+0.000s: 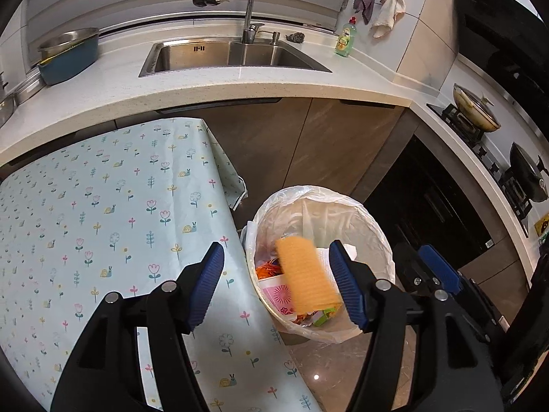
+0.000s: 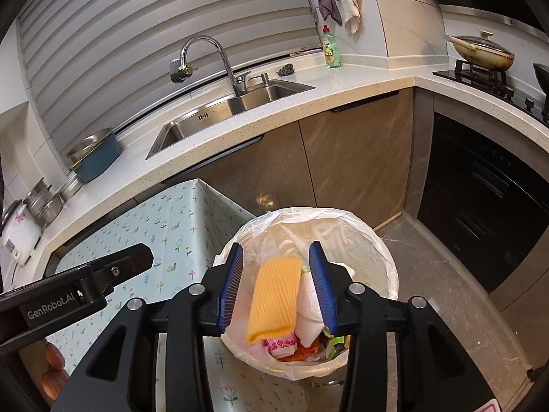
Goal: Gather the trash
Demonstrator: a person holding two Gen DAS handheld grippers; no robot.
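Drop step: a ribbed orange sponge cloth (image 2: 274, 300) is seen loose between the parted right gripper (image 2: 279, 286) jaws above the bag-lined white bin (image 2: 389, 267), the left gripper (image 1: 276, 283) likewise open and empty; withdrawal is judged next.

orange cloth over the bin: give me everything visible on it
The orange cloth is a rectangular, ribbed, sponge-like piece, plain orange, lower edge looking folded. It is blurred in the left wrist view, apparently dropping free. It sits above the trash in the lined bin, between the pads of the right gripper, which do not press on it. Whether it touches the white paper beside it cannot be told.
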